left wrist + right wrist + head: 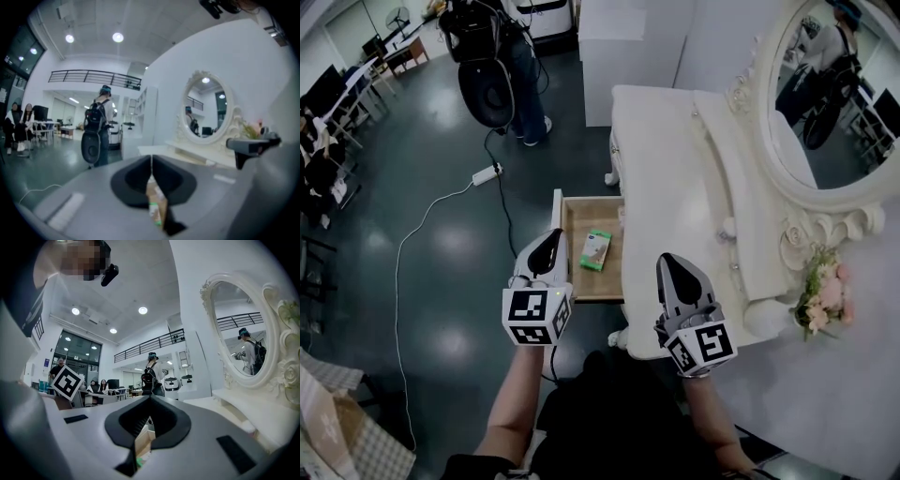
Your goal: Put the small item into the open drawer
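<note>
In the head view, the small item [596,250], a green-and-white packet, lay flat on the wooden floor of the open drawer [584,217]. It touched neither claw, so the placing itself looked done. You held your left gripper [549,236] over the drawer's pulled-out front corner with its jaws pressed together and nothing in them. That looked like the spot a hand takes after letting go, and it was also handy for nudging the drawer. Your right gripper [667,260] hovered over the near edge of the white dressing table [675,159], clear of the drawer, probably parked out of the way. The packet's print was too small to read. The cubes on both grippers bore only black-and-white square patterns, no words.

In the left gripper view, the two dark pads met in a thin line at the tip of the left gripper [151,161], shut and empty. Through the slot beneath them showed a sliver of brown wood and the packet's green edge [153,213], so you were aimed along the drawer from above.

In the right gripper view, the tips of the right gripper [151,398] also touched, with nothing held. Drawer wood [143,440] showed below them, and the oval mirror [241,333] stood to the right. No lettering was legible here either.
</note>
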The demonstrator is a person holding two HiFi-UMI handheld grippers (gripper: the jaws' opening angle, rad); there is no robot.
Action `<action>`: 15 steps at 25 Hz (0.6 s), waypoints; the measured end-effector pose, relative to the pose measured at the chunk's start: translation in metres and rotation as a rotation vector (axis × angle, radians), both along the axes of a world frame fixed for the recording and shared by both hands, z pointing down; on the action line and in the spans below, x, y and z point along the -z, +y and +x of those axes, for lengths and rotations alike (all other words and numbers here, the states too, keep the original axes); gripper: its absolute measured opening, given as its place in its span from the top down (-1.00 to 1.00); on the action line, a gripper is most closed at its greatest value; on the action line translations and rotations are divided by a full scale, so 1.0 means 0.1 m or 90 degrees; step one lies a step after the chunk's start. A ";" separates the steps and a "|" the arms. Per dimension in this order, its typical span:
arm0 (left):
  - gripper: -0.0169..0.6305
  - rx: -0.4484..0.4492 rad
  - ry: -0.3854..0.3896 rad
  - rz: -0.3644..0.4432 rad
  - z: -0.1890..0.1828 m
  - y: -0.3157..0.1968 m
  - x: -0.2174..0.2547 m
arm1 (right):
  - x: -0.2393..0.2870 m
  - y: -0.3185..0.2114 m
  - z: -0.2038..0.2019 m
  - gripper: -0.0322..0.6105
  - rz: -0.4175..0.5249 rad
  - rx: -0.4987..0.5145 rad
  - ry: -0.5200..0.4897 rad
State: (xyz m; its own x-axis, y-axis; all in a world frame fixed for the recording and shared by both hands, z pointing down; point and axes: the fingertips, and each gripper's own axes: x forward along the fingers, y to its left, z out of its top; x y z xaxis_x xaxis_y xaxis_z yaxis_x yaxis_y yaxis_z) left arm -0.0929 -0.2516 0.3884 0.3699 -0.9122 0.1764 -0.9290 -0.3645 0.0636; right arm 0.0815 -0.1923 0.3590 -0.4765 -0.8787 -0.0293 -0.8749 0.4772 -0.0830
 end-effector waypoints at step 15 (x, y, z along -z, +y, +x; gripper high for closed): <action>0.92 -0.005 0.021 0.013 -0.14 0.29 0.07 | 0.02 0.07 -0.12 0.91 0.005 -0.004 0.015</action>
State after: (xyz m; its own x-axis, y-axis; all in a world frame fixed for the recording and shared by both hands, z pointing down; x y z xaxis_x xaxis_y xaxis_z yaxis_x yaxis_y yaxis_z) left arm -0.1073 -0.2231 0.3815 0.3830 -0.9122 0.1457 -0.9235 -0.3740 0.0859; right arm 0.0694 -0.1850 0.3568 -0.4711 -0.8818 -0.0241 -0.8799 0.4716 -0.0583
